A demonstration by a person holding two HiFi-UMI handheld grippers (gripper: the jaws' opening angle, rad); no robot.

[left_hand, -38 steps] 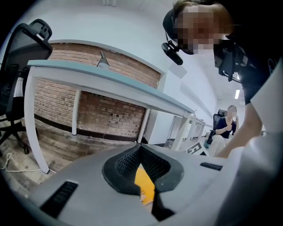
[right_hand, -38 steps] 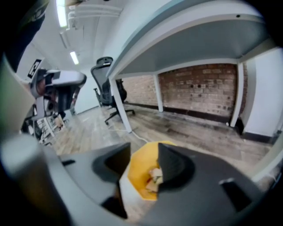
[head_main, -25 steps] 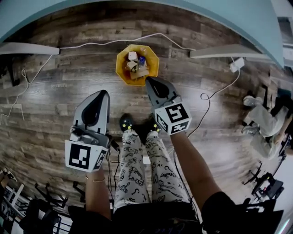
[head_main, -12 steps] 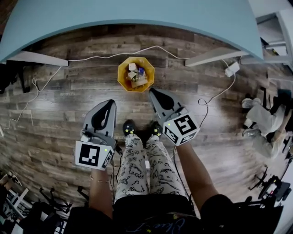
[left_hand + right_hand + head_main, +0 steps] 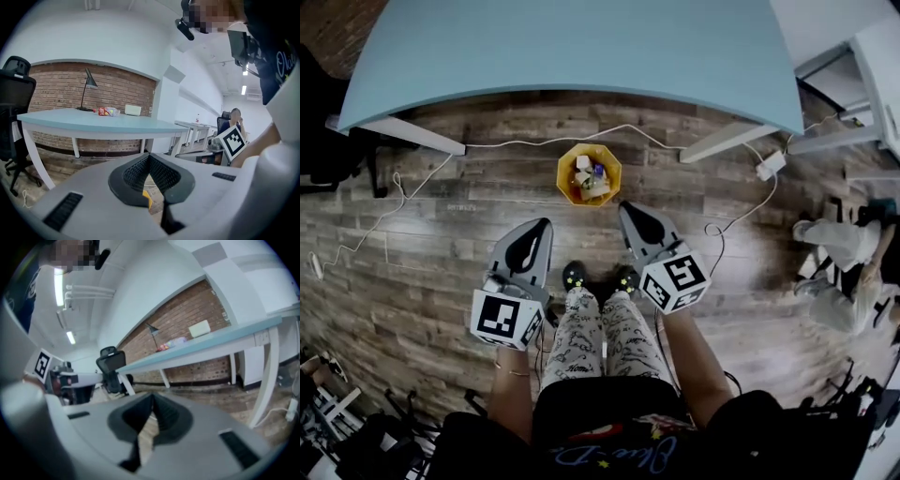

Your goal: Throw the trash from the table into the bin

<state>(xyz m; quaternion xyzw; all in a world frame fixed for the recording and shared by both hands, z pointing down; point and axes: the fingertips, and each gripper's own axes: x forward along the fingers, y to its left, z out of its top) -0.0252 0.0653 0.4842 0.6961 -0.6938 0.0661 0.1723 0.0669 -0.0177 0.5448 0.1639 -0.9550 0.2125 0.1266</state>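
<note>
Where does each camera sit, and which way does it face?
Head view: on the head, facing down at the bin; left tool, right tool, legs show.
Left gripper view: on the left tool, facing the table; torso shows.
Right gripper view: on the right tool, facing the table; torso shows.
Both gripper views share the lamp.

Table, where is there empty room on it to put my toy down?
The near side of the blue table, along the edge facing the yellow bin, is bare. It is crowded at the far side by the brick wall: a lamp, a red packet and a white box.
</note>
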